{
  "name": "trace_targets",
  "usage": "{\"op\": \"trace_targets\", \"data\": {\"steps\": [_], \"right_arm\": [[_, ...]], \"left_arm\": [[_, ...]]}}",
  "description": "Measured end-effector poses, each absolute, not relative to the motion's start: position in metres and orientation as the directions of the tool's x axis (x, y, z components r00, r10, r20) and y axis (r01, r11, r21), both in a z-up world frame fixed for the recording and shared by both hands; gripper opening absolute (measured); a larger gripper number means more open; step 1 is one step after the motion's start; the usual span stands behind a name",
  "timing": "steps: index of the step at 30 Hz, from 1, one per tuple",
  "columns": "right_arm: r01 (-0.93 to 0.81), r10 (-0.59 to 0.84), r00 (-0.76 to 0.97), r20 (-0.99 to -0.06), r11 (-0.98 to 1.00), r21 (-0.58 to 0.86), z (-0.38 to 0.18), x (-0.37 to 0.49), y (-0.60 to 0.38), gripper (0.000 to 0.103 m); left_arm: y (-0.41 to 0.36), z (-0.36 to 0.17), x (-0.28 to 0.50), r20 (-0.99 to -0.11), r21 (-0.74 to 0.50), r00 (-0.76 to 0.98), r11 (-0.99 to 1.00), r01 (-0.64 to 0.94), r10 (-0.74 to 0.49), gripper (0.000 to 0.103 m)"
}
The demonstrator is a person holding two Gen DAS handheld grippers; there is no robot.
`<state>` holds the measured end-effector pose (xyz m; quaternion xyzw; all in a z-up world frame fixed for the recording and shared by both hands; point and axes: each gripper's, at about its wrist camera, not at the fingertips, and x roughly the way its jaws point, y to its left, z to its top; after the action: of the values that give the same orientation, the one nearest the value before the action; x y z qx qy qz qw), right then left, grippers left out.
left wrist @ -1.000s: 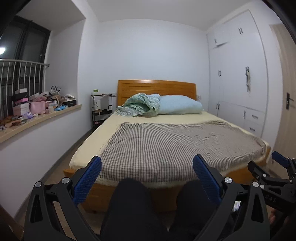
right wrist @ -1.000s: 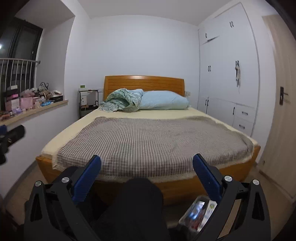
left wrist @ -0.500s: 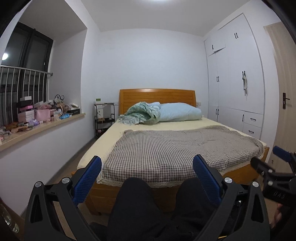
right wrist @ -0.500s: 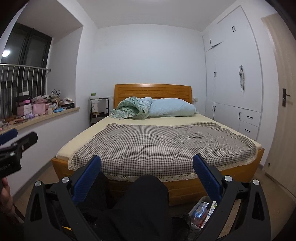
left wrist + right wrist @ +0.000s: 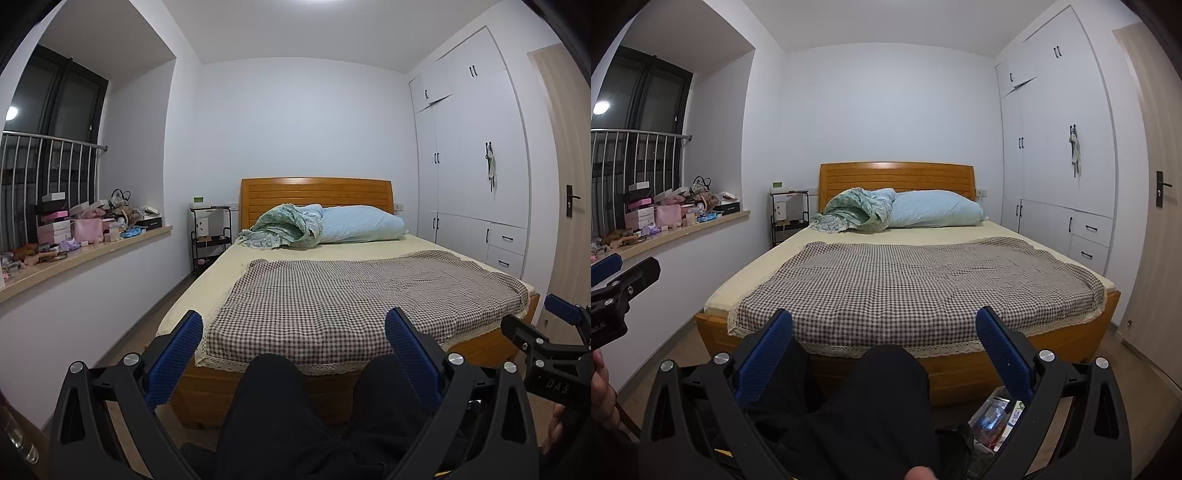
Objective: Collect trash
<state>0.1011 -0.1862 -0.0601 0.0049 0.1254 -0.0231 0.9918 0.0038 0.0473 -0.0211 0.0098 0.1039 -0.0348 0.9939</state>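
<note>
Here the left gripper (image 5: 293,354) and the right gripper (image 5: 884,354) both hang wide open and empty above the person's dark-trousered knees (image 5: 271,398), facing the bed (image 5: 916,280). Trash, a heap of wrappers and packets (image 5: 991,421), lies on the floor just beside the bed's foot, below the right gripper.

Both wrist views low beyond the footboard, facing the bed (image 5: 332,295) and headboard (image 5: 895,177), left view nearer.
</note>
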Motion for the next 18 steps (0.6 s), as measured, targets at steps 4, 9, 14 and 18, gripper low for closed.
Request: {"op": "trace_targets", "data": {"steps": [4, 9, 14, 18], "right_arm": [[0.046, -0.045, 0.97, -0.24, 0.999, 0.001, -0.0586, 0.0974, -0.1866, 0.095], [0.042, -0.042, 0.971, -0.236, 0.999, -0.004, -0.0571, 0.095, -0.1851, 0.095], [0.045, -0.044, 0.973, -0.228, 0.999, -0.001, -0.0549, 0.0933, -0.1869, 0.095], [0.038, -0.038, 0.974, -0.223, 0.999, -0.006, -0.054, 0.0925, -0.1873, 0.095]], "left_arm": [[0.0484, -0.0203, 0.0044, -0.209, 0.01, 0.976, 0.998, 0.068, -0.064, 0.096], [0.0479, -0.0202, 0.0035, -0.204, 0.013, 0.977, 0.998, 0.066, -0.062, 0.096], [0.0474, -0.0198, 0.0031, -0.199, 0.014, 0.978, 0.998, 0.064, -0.06, 0.096], [0.0462, -0.0197, 0.0019, -0.195, 0.016, 0.979, 0.998, 0.063, -0.059, 0.096]]}}
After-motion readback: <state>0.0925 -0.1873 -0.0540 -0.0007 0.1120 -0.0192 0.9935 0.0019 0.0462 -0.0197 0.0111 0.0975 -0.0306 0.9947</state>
